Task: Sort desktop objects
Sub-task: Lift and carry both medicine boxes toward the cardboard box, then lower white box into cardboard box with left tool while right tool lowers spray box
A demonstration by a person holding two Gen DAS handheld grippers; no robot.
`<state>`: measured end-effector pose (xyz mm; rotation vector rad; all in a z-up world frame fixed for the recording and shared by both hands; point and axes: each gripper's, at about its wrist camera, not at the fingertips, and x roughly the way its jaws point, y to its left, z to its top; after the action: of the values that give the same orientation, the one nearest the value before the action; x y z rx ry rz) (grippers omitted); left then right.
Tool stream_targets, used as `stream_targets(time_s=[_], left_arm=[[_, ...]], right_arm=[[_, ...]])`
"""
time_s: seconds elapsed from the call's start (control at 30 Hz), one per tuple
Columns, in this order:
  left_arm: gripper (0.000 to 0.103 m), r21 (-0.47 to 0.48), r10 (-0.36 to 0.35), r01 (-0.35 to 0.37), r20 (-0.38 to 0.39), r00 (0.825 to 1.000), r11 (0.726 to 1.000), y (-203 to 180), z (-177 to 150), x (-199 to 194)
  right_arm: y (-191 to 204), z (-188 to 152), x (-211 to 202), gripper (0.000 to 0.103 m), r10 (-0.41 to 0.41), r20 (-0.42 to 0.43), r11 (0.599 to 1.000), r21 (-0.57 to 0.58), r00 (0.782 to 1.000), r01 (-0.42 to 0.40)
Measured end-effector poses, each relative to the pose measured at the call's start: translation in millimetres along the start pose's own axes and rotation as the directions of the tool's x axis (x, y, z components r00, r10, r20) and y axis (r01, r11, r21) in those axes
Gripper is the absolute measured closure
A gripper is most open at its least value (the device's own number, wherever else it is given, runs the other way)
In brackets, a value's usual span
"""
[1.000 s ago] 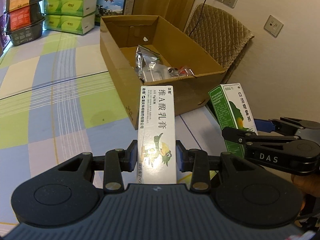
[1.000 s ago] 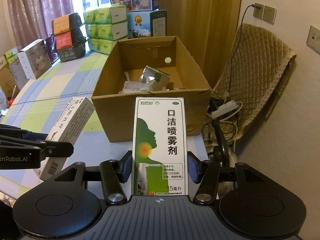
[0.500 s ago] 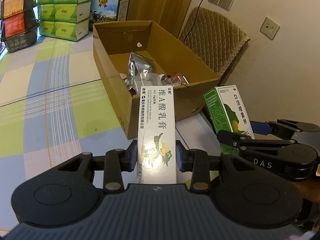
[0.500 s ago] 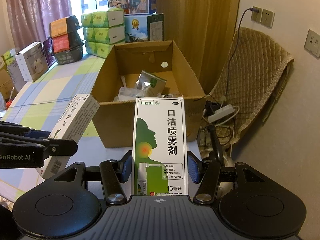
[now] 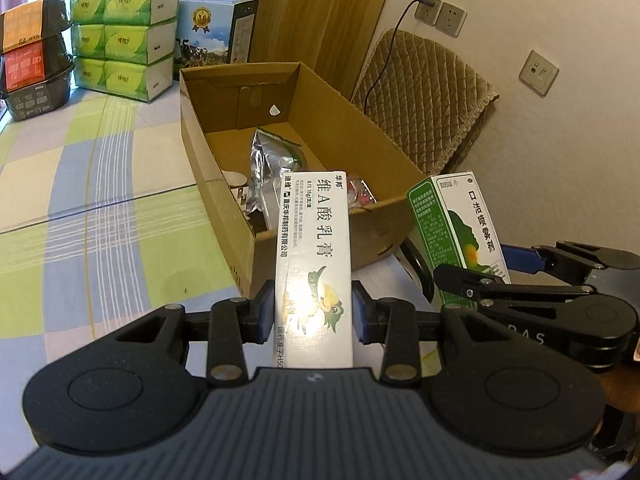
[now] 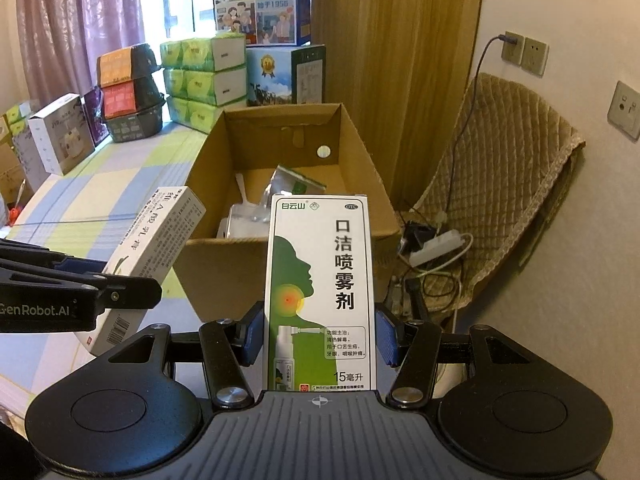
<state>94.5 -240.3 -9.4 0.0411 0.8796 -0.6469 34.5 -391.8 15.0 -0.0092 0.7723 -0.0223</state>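
The white ointment box (image 5: 314,264) sits clenched between the left gripper (image 5: 314,316) jaws, long axis pointing straight ahead toward the open cardboard box (image 5: 224,160), whose near rim lies just beyond its far end. The green-and-white spray box (image 6: 320,292) is likewise pinched in the right gripper (image 6: 320,336), aimed at the same carton. Both stand short of the opening; the left looks slightly nearer, so it likely drops first.

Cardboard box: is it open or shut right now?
Open. The cardboard box has no flaps over its top, and both wrist views look straight down onto a silver foil pouch lying inside.
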Motion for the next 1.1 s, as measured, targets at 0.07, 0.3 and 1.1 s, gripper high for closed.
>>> stream_targets(time_s=[0.07, 0.3, 1.1], left_arm=[[0.070, -0.004, 0.000, 0.000, 0.003, 1.000, 1.000, 0, 2, 1], [0.071, -0.013, 0.004, -0.004, 0.015, 1.000, 1.000, 2, 13, 5], [0.070, -0.076, 0.008, -0.006, 0.023, 1.000, 0.997, 19, 53, 35]], right_arm=[[0, 3, 1, 0.051, 0.000, 0.003, 1.000, -0.004, 1.000, 0.000], [-2, 14, 8, 0.051, -0.002, 0.013, 1.000, -0.017, 1.000, 0.003], [-10, 52, 46, 0.051, 0.001, 0.014, 0.998, -0.061, 1.000, 0.000]])
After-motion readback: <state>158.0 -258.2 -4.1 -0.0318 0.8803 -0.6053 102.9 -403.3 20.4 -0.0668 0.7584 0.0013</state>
